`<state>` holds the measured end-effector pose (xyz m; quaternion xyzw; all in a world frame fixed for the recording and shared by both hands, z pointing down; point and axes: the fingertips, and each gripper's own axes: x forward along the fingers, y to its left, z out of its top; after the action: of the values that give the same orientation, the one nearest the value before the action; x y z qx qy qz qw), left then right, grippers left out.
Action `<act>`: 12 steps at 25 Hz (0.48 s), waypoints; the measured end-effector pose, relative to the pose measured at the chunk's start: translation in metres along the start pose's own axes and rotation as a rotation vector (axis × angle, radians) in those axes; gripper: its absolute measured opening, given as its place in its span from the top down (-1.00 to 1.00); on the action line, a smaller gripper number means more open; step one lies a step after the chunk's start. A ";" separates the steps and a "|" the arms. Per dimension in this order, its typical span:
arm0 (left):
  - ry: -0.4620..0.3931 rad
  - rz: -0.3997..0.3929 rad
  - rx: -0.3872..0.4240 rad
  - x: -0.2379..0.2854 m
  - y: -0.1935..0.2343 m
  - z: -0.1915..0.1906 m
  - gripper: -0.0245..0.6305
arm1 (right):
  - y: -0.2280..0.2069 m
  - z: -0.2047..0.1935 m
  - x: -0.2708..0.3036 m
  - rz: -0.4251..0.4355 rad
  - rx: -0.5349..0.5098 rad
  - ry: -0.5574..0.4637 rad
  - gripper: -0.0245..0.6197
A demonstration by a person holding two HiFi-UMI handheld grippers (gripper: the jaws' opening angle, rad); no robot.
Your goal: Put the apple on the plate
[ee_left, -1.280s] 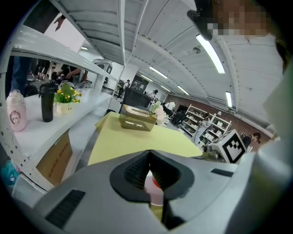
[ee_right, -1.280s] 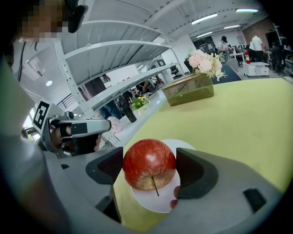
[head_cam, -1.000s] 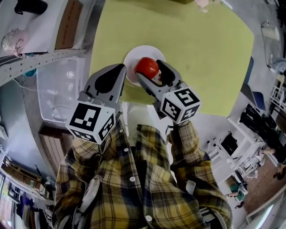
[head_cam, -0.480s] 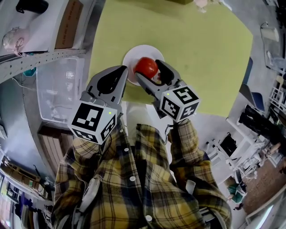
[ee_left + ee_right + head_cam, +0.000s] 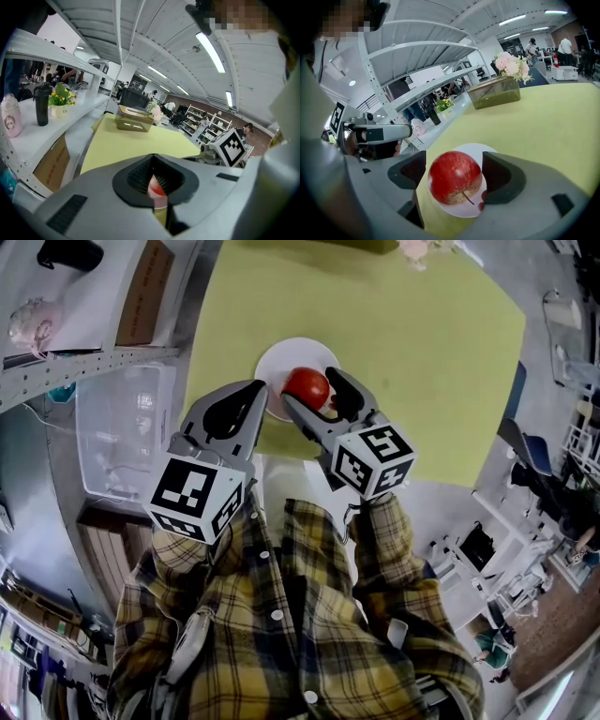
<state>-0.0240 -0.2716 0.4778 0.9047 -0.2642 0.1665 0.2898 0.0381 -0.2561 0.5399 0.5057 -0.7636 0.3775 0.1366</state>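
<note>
- My right claw (image 5: 312,388) grasps the red apple (image 5: 453,180) between its pads, at the frame's centre.
- The apple sits over the white plate (image 5: 275,359) on the yellow-green table (image 5: 422,343).
- My left claw (image 5: 247,390), left of the apple, is clenched on nothing.

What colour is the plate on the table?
The plate is plain white; the head view shows it best, just beyond the apple.
</note>
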 end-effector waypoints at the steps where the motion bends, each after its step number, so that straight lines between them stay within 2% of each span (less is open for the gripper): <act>1: -0.001 0.001 0.001 0.001 0.000 0.001 0.91 | -0.001 0.001 -0.001 -0.001 -0.001 0.000 -0.16; 12: -0.016 0.003 0.008 -0.001 -0.003 0.006 0.91 | 0.001 0.014 -0.009 0.001 -0.013 -0.029 -0.16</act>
<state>-0.0220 -0.2730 0.4710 0.9067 -0.2670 0.1608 0.2841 0.0441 -0.2600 0.5249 0.5099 -0.7681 0.3652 0.1288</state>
